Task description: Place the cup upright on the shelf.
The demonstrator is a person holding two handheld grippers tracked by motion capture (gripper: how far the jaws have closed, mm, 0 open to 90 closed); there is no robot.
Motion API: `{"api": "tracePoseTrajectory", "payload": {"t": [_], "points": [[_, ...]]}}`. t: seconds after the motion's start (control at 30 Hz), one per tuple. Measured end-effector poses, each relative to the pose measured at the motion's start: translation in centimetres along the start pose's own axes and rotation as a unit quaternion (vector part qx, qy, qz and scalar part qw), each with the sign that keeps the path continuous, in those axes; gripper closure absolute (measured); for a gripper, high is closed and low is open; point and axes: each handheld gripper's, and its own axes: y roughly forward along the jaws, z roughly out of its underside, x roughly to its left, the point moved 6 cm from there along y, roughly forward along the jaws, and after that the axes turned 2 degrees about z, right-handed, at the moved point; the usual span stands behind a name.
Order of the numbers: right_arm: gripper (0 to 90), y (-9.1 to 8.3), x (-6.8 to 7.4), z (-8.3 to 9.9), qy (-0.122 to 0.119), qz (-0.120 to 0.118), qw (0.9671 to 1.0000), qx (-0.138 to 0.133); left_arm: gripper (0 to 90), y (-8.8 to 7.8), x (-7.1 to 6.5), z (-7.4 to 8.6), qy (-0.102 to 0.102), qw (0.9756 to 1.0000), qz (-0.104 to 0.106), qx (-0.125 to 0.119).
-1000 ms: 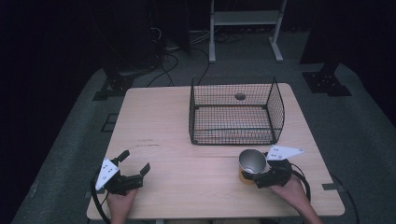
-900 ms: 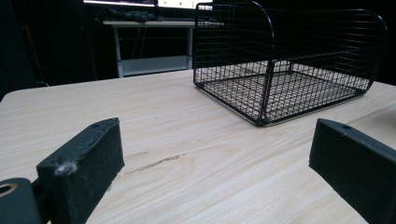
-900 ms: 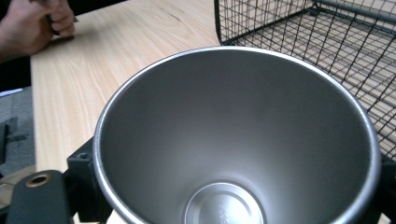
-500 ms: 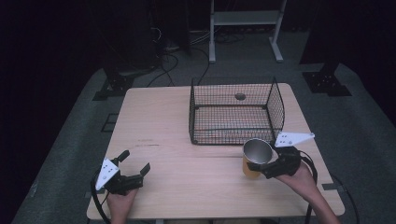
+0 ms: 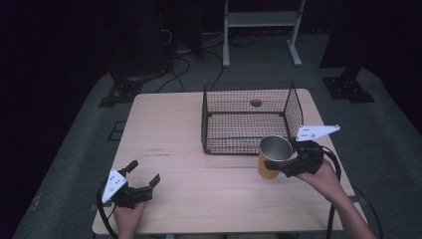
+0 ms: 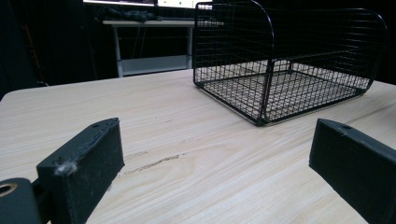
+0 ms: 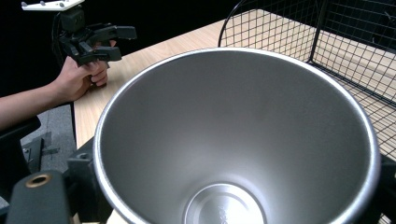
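A steel cup (image 5: 273,155) with a yellow outside and a bare metal inside (image 7: 243,140) hangs above the table, held upright just in front of the black wire basket (image 5: 249,119). My right gripper (image 5: 288,167) is shut on the cup's side. Near the table's front left corner my left gripper (image 5: 144,174) rests low with its jaws wide apart and nothing between them. In the left gripper view the basket (image 6: 289,60) stands ahead on the right, past its two black fingers (image 6: 88,163). The right gripper view also shows the left gripper (image 7: 122,41) in the person's hand.
The light wooden table (image 5: 169,129) has bare boards left of the basket. A small dark round thing (image 5: 256,103) lies at the basket's far side. Behind the table stand a white metal frame (image 5: 259,20) and cables on the grey floor.
My right gripper has lifted the cup off the table and carried it up and toward the basket's front right corner. The left gripper has stayed where it was.
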Motion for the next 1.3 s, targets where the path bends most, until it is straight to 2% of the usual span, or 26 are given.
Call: {"api": "tracePoseTrajectory", "payload": {"t": [0.23, 0.73, 0.87, 1.3], "points": [[12.2, 0.4, -1.0, -1.4, 0.007, -0.008, 0.9999, 0.005, 2.4, 0.0, 0.0, 0.0, -0.001, 1.0, 0.0, 0.0], [12.1, 1.1, -2.9, -4.1, 0.009, -0.004, 0.9999, 0.012, 2.4, 0.0, 0.1, 0.0, -0.002, 1.0, 0.001, -0.002], [12.1, 1.3, -3.7, -4.9, 0.014, -0.002, 0.9999, 0.006, 2.4, 0.0, 0.1, 0.0, -0.002, 1.0, 0.001, -0.001], [12.1, 3.2, -6.2, -7.0, 0.03, 0.009, 0.9993, 0.021, 2.4, 0.0, 0.1, 0.0, -0.004, 1.0, 0.002, -0.002]]}}
